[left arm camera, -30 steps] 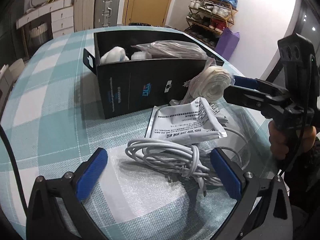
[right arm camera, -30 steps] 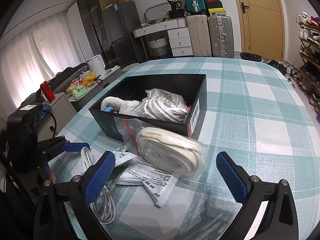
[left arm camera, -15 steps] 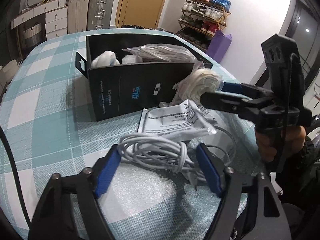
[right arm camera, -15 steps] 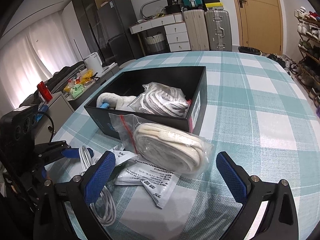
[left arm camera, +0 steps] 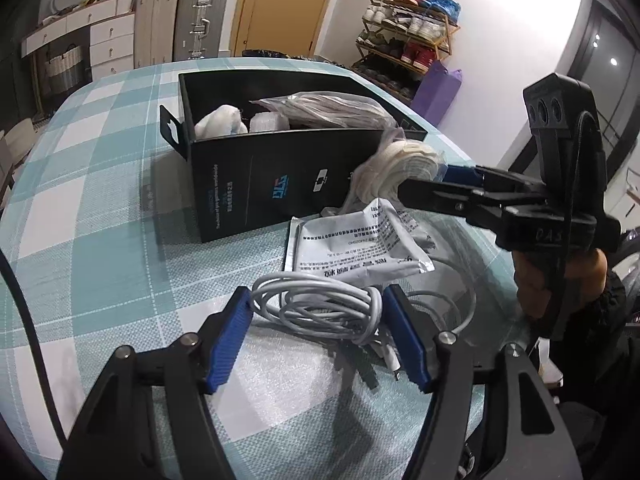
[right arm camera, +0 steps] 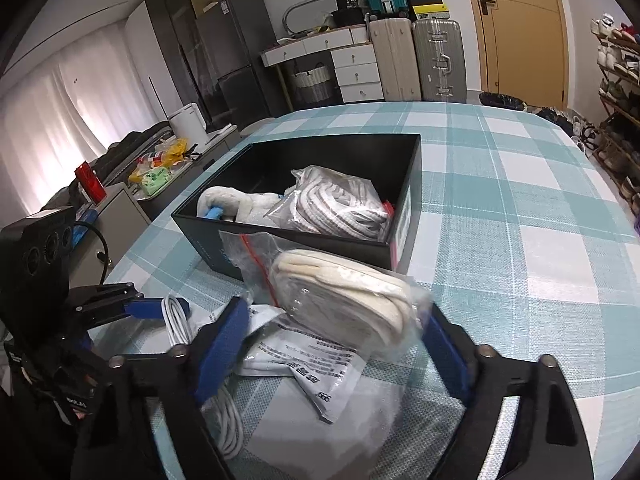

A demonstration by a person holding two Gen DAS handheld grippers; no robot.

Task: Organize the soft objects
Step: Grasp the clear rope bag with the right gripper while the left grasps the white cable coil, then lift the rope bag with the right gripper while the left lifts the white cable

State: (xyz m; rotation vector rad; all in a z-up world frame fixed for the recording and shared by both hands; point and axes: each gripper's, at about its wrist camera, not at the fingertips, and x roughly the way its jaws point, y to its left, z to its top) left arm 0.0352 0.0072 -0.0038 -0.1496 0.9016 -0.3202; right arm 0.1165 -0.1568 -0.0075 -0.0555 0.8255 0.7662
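Observation:
A coil of white cable point(left arm camera: 320, 308) lies on the checked cloth between the blue pads of my left gripper point(left arm camera: 318, 320). Its jaws are closing, and both pads touch the sides of the coil. A clear bag with a cream soft roll point(right arm camera: 344, 304) leans by the black box point(right arm camera: 280, 236). My right gripper point(right arm camera: 332, 340) straddles it with jaws closing. The right pad meets the plastic, while the left pad stands just off it. The left wrist view shows that bag point(left arm camera: 396, 168) with the right gripper point(left arm camera: 420, 182) around it. The box point(left arm camera: 280, 136) holds a white soft item and a bagged grey cord.
A white printed packet point(left arm camera: 352, 244) lies between cable and bag, partly under both. A person's hand point(left arm camera: 560, 280) holds the right gripper. The round table's edge curves close on the right. Suitcases point(right arm camera: 436, 60), drawers and a shoe rack point(left arm camera: 408, 40) stand beyond the table.
The left jaws have narrowed from wide apart to the sides of the cable coil. The right jaws have drawn in around the bagged roll. Neither hand has shifted much.

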